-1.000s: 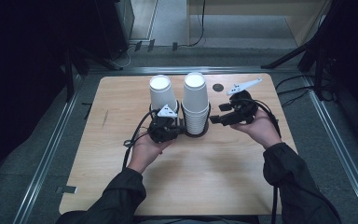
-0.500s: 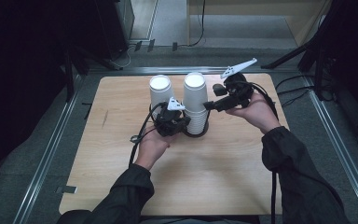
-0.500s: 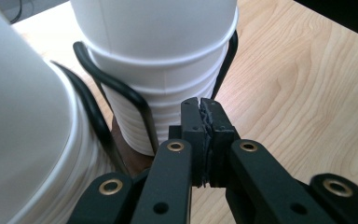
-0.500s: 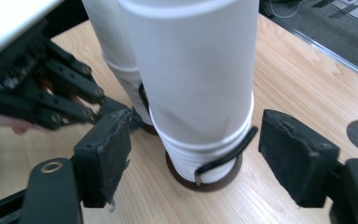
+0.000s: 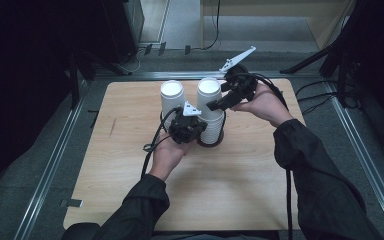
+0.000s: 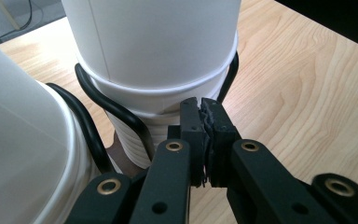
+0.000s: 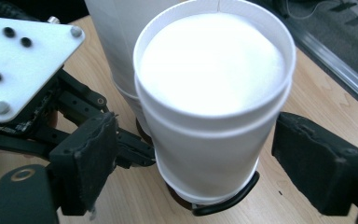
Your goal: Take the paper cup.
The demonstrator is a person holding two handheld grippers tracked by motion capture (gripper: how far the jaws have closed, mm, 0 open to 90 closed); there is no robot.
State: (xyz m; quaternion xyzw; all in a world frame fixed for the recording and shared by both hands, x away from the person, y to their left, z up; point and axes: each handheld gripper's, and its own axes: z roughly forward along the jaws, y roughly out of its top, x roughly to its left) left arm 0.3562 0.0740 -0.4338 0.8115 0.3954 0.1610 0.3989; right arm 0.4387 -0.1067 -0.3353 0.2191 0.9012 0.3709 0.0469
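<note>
Left gripper [image 6: 204, 140]: jaws pressing together, nothing between them.
Cup stack [image 6: 158, 51]: standing just beyond the jaw tips.
Black wire holder [image 6: 112, 109]: ringing that stack's base.
Wooden table [image 6: 298, 88]: lying beneath the stack.

Left gripper [image 5: 189, 124]: jaws pressed together, nothing between, low at mid-table.
Right gripper [image 5: 219, 104]: jaws just opening, wide apart, raised toward far edge.

A light wooden worktop [image 5: 130, 190] carries a black wire holder [image 6: 121, 112] with two stacks of white cups [image 5: 211, 107]
</note>
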